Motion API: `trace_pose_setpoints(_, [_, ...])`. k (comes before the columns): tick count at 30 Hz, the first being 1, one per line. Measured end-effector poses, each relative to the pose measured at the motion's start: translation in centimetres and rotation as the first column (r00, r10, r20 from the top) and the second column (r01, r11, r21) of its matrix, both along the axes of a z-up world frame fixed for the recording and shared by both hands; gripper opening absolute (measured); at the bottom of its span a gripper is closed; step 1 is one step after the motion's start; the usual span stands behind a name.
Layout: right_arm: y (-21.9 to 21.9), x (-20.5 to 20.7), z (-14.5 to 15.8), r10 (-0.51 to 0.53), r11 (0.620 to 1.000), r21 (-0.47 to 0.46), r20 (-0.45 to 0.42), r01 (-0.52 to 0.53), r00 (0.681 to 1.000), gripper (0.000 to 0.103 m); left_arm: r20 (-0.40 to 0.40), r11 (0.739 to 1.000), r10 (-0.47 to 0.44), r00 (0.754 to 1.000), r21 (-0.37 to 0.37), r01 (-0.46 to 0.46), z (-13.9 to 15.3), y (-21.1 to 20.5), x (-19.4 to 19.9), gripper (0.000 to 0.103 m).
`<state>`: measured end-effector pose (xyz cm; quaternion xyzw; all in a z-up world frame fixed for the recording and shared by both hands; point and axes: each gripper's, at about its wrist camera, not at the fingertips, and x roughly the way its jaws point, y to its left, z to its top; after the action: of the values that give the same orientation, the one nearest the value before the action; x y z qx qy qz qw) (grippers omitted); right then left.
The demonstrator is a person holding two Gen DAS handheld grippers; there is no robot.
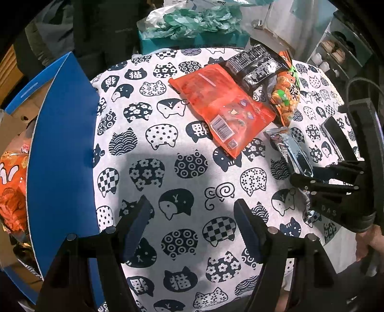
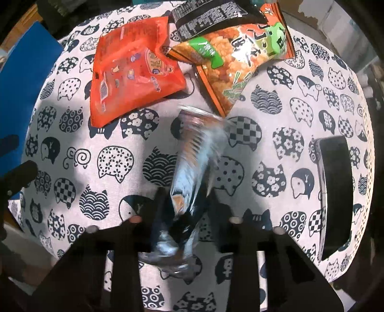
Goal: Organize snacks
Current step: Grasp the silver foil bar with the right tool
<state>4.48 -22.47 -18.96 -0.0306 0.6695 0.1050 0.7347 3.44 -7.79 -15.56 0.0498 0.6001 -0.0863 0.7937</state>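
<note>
My right gripper (image 2: 186,199) points down over the cat-print tablecloth (image 2: 276,148) and is shut on the near end of a silver foil snack packet (image 2: 196,148), which looks blurred. The left wrist view shows the same packet (image 1: 290,146) with the right gripper (image 1: 300,178) clamped on its end at the right. A red snack bag (image 1: 223,103) lies flat beyond it, with a black bag (image 1: 256,64) and an orange-and-green bag (image 1: 285,96) behind. My left gripper (image 1: 192,201) hovers open over bare cloth with nothing between its fingers.
A blue box flap (image 1: 62,144) stands at the table's left edge, and an orange snack bag (image 1: 12,187) lies in the box behind it. A flat black object (image 2: 336,192) lies near the right edge. Teal boxes and crumpled wrapping (image 1: 192,21) sit beyond the table.
</note>
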Motion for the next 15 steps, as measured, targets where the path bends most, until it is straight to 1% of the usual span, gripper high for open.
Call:
trace_pose_setpoints(3, [-0.5,0.0,0.3,0.022,1.000,-0.012,0.021,-0.022,1.000,0.025,-0.005,1.000,0.003,1.000,0.002,-0.003,-0.1,-0.2,0.3,0.073])
trace_pose_setpoints(4, [-0.5,0.3,0.9,0.028,0.999,-0.016,0.029,-0.028,0.999,0.025,-0.006,1.000,0.006,1.000,0.000,-0.006,-0.2,-0.2,0.4,0.073])
trace_pose_setpoints(7, [-1.1,0.5,2.3,0.043,0.999,0.002,0.062,-0.043,0.997,0.025,-0.015,0.999,0.031,0.999,-0.027,-0.031,-0.1,-0.1,1.1,0.074])
trace_pose_setpoints(10, [-1.4,1.0,3.7,0.051,0.998,0.020,0.092,-0.053,0.994,0.025,-0.031,0.994,0.075,0.997,-0.074,-0.078,0.0,0.2,2.3,0.074])
trace_pose_setpoints(15, [-2.0,1.5,6.0,0.058,0.997,0.051,0.138,-0.065,0.989,0.025,-0.024,0.987,0.123,0.992,-0.104,-0.125,0.6,0.3,3.8,0.077])
